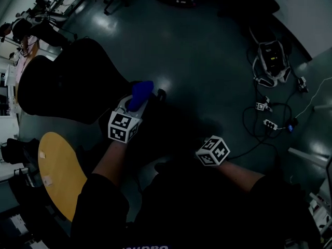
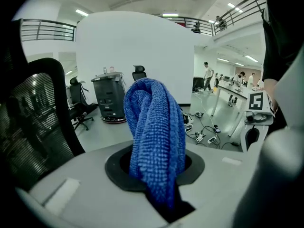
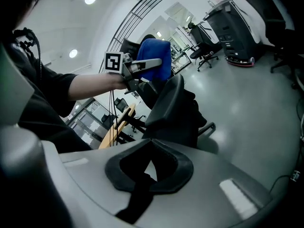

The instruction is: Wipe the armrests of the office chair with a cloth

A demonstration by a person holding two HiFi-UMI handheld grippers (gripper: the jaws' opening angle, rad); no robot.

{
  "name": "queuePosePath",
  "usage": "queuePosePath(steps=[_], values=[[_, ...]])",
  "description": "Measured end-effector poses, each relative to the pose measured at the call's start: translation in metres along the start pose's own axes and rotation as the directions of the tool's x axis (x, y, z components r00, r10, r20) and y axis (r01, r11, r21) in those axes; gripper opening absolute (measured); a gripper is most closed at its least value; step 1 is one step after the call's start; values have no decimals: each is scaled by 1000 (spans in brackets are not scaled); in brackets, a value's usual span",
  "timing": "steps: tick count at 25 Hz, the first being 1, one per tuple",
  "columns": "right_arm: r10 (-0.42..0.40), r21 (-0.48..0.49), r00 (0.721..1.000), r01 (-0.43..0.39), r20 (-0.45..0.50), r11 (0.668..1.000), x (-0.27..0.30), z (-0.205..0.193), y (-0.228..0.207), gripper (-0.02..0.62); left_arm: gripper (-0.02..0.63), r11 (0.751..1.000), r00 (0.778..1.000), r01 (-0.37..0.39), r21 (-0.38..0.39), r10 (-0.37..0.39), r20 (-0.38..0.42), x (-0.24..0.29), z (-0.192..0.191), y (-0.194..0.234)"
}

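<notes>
The black office chair (image 1: 62, 84) stands at the left, with a round wooden table (image 1: 57, 175) near it. The blue cloth (image 2: 154, 127) is bunched up by the chair's armrest (image 3: 164, 103), clamped in the left claw (image 1: 134, 107). The right claw (image 3: 145, 182) is closed on nothing, apart from the chair.

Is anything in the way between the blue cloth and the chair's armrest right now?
Nothing visible. The left gripper holds the blue cloth close to the armrest, with only open air between them in the right gripper view.
</notes>
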State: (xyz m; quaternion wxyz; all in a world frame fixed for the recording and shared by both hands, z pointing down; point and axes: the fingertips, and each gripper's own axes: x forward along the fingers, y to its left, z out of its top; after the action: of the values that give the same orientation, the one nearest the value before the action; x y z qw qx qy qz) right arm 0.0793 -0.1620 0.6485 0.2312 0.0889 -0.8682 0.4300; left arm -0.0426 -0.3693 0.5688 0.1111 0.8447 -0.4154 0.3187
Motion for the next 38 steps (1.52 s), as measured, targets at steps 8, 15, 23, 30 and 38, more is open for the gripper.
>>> queuePosePath(steps=[8,15,23,30,38], values=[[-40,25,999,40,7,999,-10,-3,-11,5,109,1000,999,-14,19,15,-35,22,-2,23],[-62,55,998,61,6,997,-13,-16,-14,5,109,997,991,45,67,-36,-132,53,-23,7],[-39,53,999,39,0,998,-7,-29,-4,5,110,989,982,128,79,-116,-151,58,-28,-46],[-32,32,999,32,-13,999,-7,-33,1,5,110,981,980,170,88,-160,-118,46,-33,-91],[-7,8,1000,8,-25,1000,-3,-33,6,5,110,964,966,247,96,-236,-105,24,-42,-150]])
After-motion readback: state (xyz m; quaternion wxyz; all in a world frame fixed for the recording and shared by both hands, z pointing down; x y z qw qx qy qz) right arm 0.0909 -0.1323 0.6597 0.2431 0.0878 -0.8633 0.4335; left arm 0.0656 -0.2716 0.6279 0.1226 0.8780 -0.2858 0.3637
